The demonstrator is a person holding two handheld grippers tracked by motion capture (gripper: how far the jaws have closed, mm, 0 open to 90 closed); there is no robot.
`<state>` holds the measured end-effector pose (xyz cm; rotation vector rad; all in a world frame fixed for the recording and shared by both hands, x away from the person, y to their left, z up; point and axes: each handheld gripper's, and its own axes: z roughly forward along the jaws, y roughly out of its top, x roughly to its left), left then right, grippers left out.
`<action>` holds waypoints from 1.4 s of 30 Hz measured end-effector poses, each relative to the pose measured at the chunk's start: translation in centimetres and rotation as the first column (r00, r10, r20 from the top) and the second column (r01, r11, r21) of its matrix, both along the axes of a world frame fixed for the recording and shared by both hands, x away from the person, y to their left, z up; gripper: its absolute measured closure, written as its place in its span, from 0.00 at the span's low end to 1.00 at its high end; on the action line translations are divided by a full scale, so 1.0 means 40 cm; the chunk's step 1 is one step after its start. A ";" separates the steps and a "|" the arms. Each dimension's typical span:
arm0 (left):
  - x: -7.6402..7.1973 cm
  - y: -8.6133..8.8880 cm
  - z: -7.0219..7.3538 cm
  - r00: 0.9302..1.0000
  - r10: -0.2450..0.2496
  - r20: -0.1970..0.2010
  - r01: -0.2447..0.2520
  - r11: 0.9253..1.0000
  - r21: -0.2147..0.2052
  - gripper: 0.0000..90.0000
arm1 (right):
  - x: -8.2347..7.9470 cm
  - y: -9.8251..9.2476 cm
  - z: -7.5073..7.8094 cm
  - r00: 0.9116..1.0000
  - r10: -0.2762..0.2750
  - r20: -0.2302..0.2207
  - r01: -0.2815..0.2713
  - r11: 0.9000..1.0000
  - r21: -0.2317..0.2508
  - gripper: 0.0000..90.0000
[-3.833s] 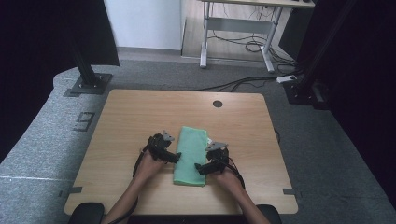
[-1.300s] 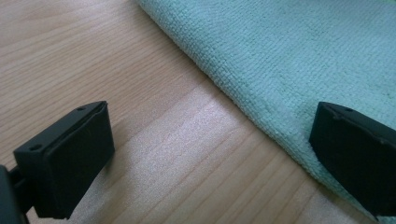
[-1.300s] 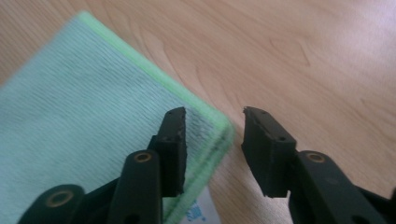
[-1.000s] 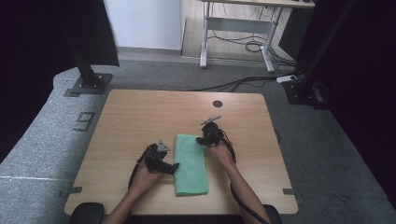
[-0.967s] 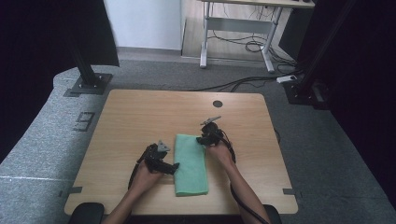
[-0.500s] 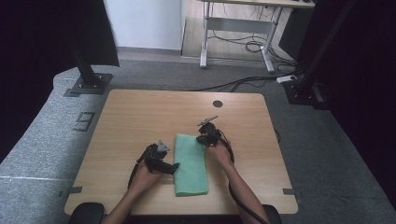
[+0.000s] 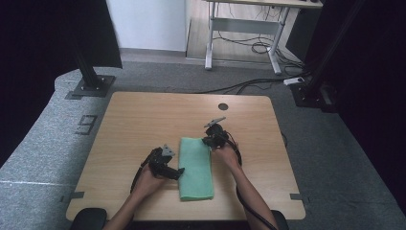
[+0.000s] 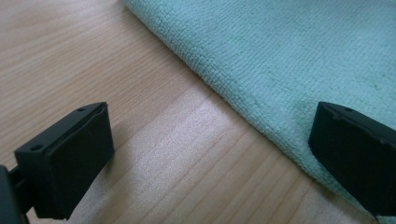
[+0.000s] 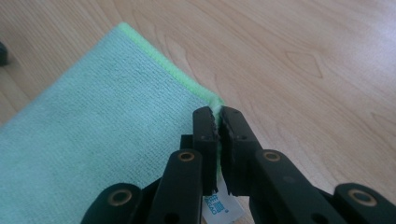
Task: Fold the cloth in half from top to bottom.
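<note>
Wooden bench (image 7: 143, 120), green cloth (image 7: 196, 167) folded flat near its front edge, left claw (image 8: 205, 154) spread wide astride the cloth's left edge, right claw (image 9: 218, 123) just closed, pinching the cloth's far right corner, white tag (image 9: 219, 205) beneath.

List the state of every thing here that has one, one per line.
green cloth: folded into a long strip, flat on the table, far right corner pinched.
right gripper: shut on the cloth's corner.
left gripper: open, one jaw over the cloth's edge, one over bare wood.
</note>
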<state>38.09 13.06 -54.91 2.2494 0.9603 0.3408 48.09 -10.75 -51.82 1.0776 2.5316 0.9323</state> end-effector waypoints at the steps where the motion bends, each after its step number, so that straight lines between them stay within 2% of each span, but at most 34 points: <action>1: 0.001 0.000 0.000 1.000 0.003 0.001 -0.003 1.000 0.001 0.00 | -0.001 0.000 0.003 1.000 0.001 0.003 -0.001 1.000 0.003 0.94; 5: 0.008 -0.002 0.000 1.000 0.024 0.000 -0.024 1.000 0.005 0.00 | -0.008 -0.005 0.027 1.000 0.005 0.021 -0.006 1.000 0.022 0.94; 13: 0.017 -0.002 0.000 0.999 0.046 -0.002 -0.046 0.999 0.007 0.00 | -0.043 -0.022 0.095 0.995 0.037 0.092 -0.041 0.998 0.044 0.94; 22: 0.015 -0.002 -0.001 0.999 0.051 0.001 -0.051 0.999 0.005 0.00 | -0.109 -0.044 0.147 0.987 0.086 0.138 -0.097 0.993 0.074 0.93; 32: 0.013 -0.002 -0.001 0.998 0.058 0.001 -0.058 0.998 0.004 0.00 | -0.198 -0.067 0.167 0.975 0.143 0.173 -0.161 0.982 0.101 0.93; 42: 0.012 -0.002 -0.001 0.998 0.064 0.002 -0.064 0.998 0.004 0.00 | -0.276 -0.093 0.154 0.969 0.176 0.173 -0.202 0.968 0.146 0.93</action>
